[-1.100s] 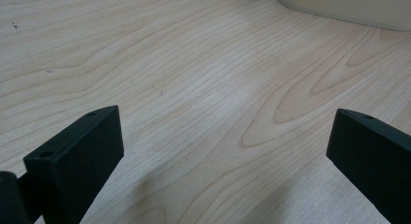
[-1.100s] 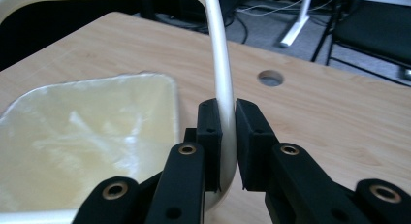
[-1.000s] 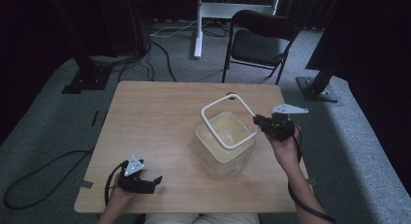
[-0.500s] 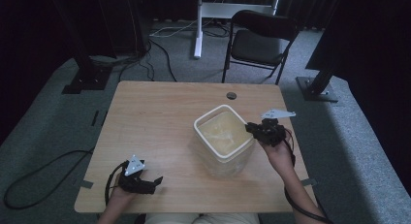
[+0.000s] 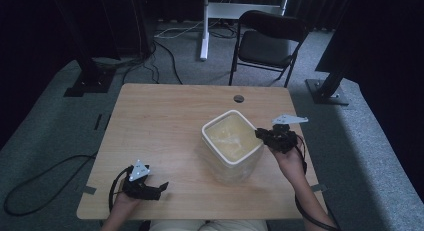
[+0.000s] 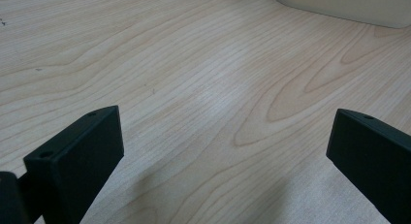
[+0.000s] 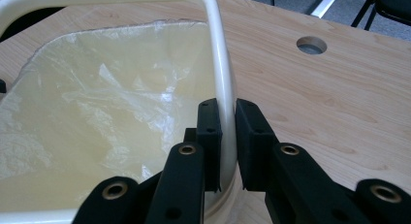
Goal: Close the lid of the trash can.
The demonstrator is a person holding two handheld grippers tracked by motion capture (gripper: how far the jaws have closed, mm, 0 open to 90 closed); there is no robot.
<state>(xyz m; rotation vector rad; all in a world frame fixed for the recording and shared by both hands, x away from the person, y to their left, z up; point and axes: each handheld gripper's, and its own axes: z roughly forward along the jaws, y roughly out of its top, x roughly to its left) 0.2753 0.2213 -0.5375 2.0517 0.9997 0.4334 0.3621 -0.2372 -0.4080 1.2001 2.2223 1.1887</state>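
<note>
A pale square bin (image 5: 231,147) stands on the wooden bench (image 5: 165,126), toward its right half and just in front of the round cable hole (image 5: 239,98) near the far edge. A thin clear plastic liner (image 7: 97,117) sits inside the bin, crinkled and catching light. A white rim ring (image 7: 220,64) with rounded corners runs round the top of the bin and lies level on it.

The right claw (image 5: 264,136) is at the bin's right side, its hand (image 5: 289,161) reaching in from the near right corner of the bench. In the right gripper view the claw (image 7: 228,146) has its two black pads closed narrowly on the white rim ring, one pad inside the bin and one outside, both pressing on the ring's right-hand run. The liner lies just inside the inner pad.

The left claw (image 5: 159,187) rests low over the bench well to the left of the bin, near the front edge, held by the left hand (image 5: 125,198). In the left gripper view its jaws stand wide apart with bare wood grain between them, and a corner of the bin (image 6: 349,6) shows at the top, well clear of the jaws.

Beyond the bin, off the bench, a dark folding chair (image 5: 270,38) stands on the grey carpet.
</note>
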